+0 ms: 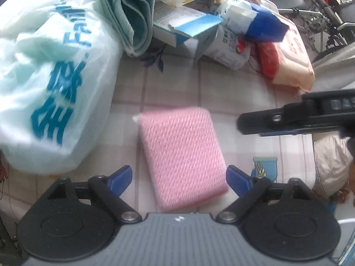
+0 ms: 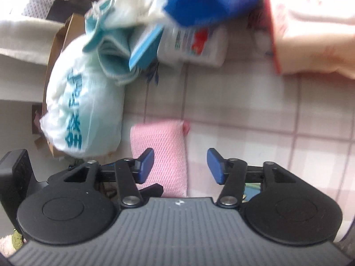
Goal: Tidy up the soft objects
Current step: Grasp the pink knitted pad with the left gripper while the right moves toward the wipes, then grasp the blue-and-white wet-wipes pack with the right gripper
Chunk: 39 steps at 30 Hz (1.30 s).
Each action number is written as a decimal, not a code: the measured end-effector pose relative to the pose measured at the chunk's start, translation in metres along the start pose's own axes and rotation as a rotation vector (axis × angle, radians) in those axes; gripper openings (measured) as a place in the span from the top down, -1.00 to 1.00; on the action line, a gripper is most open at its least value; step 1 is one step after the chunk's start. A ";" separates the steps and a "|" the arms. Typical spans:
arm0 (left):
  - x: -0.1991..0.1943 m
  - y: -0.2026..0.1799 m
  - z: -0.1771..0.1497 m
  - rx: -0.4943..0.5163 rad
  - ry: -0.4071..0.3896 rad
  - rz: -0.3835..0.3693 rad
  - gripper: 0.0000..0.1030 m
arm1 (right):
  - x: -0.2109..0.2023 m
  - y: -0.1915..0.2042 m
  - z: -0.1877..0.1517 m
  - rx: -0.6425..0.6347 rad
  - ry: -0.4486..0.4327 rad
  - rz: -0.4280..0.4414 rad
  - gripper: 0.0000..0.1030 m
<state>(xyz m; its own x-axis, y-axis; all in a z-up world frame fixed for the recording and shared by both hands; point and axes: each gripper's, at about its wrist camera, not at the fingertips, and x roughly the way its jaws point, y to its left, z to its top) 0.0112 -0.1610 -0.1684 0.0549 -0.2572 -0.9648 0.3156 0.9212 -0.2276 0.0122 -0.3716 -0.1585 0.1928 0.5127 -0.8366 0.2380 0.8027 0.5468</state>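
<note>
Pink sponge [image 1: 182,155], near end hidden

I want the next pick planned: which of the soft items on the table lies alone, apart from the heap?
The pink mesh sponge. It lies flat on the checked cloth between the open left gripper fingers, while the teal towel sits in the pile.

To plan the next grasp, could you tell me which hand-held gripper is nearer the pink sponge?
Left. The left hand-held gripper straddles the pink sponge, jaws open on both sides. The right hand-held gripper is off its edge, open.
</note>
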 end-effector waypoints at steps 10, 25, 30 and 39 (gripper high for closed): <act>0.028 -0.019 0.016 0.025 0.048 0.045 -0.82 | -0.039 0.005 0.029 -0.091 -0.133 -0.035 -0.39; 0.029 0.000 0.005 -0.020 0.047 0.078 -0.69 | -0.061 0.023 0.102 -0.046 -0.234 -0.128 -0.66; 0.029 0.004 0.005 -0.030 0.051 0.066 -0.69 | -0.057 0.020 0.137 0.057 -0.167 -0.180 -0.66; 0.023 0.018 0.008 -0.038 0.061 0.035 -0.69 | -0.022 0.025 0.172 0.186 0.066 -0.282 -0.74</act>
<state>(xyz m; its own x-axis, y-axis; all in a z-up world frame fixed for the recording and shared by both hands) 0.0258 -0.1523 -0.1934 0.0072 -0.2072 -0.9783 0.2784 0.9400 -0.1970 0.1778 -0.4148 -0.1209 0.0339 0.3023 -0.9526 0.4435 0.8496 0.2854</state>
